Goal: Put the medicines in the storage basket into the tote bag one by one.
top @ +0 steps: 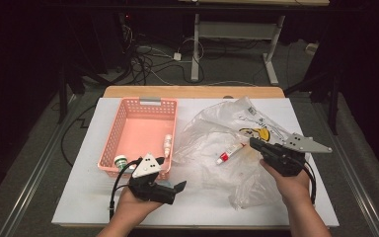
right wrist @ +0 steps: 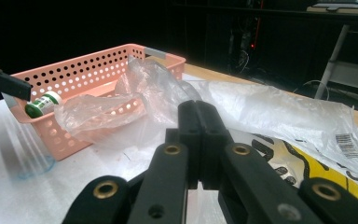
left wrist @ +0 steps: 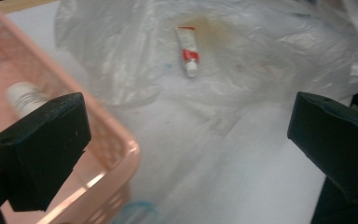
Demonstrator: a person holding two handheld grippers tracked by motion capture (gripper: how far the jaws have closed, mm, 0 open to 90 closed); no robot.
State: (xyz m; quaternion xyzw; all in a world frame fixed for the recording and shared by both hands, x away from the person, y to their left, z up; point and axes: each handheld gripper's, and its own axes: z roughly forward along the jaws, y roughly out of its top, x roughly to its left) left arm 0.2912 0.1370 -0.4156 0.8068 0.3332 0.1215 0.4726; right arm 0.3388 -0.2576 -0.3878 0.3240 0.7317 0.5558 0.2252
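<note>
Left gripper point(top: 170, 187) held low over the desk point(top: 79, 197), at the near right corner of the basket point(top: 123, 111); jaws spread wide, nothing between the pads. Seen along those jaws: the basket's pink rim point(left wrist: 121, 154) just behind the left jaw, a white-capped bottle point(left wrist: 21, 95) lying inside it past that jaw, bare white desk in the gap, and the tube point(left wrist: 188, 46) well ahead, slightly toward the middle, lying flat under clear plastic with its white cap pointing back at the jaws. Blurred blue ring at the bottom edge of that view, too unclear to name.

Right gripper point(top: 256, 144) over the crumpled bag point(top: 217, 123), jaws pressed fully together, pointing left toward the tube point(top: 229, 153), whose far end lies just short of the tips. Whether a fold of plastic sits pinched between them cannot be told. Along those shut jaws: bag point(right wrist: 270, 107) spreading ahead and to the right, with a barcode and yellow-and-black print beside the right jaw; basket point(right wrist: 88, 70) ahead to the left, with a green-labelled bottle point(right wrist: 42, 105) lying against its near wall and a fold of bag draped over its rim.

In the high view, another small bottle point(top: 168, 143) lying inside the basket by its right wall, beyond the left jaws.
</note>
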